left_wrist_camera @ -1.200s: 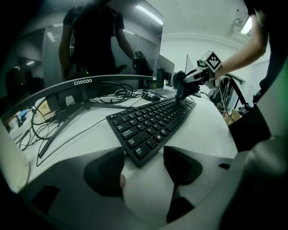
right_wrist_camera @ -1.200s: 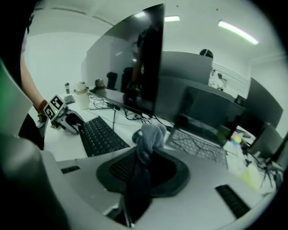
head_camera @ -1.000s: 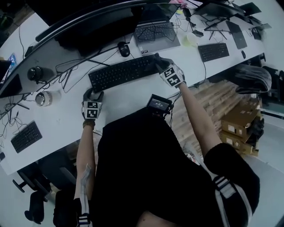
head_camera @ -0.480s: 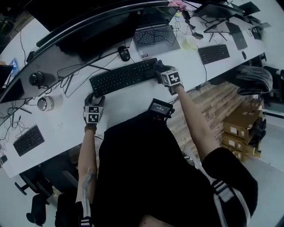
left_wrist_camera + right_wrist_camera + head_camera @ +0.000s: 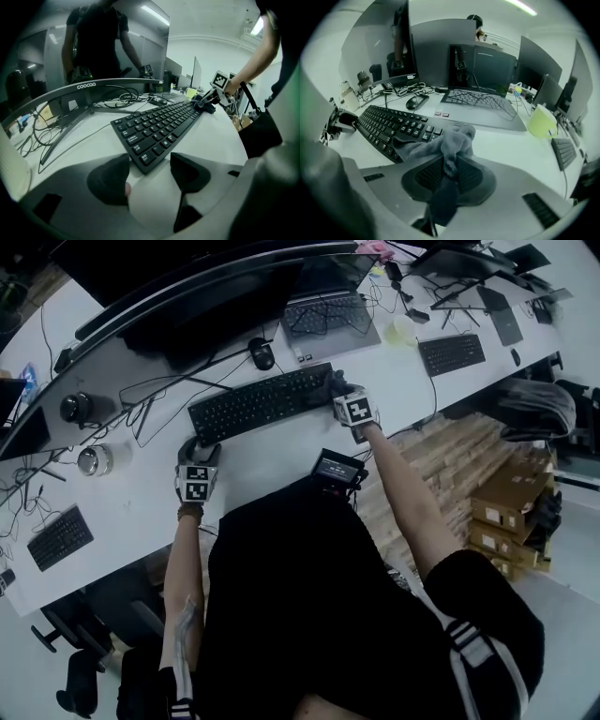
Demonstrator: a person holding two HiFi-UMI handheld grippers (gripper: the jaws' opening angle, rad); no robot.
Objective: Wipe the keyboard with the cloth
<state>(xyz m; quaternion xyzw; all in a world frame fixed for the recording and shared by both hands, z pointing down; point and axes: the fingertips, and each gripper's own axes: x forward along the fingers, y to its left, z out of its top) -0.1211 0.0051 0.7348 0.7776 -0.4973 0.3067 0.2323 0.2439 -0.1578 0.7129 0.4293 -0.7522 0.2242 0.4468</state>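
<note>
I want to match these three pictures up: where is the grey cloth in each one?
Head view: the cloth is a dark lump at the right end of the keyboard.
Left gripper view: cloth upper right, at the keyboard's far end.
Right gripper view: cloth centre, pinched between the jaws.
Shared landmark: the black keyboard.

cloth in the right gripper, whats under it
The cloth, clamped as the jaws of the right gripper have just closed, drapes over the right end of the black keyboard, with white desk beside it. The keys beneath its folds are covered and cannot be seen.
</note>
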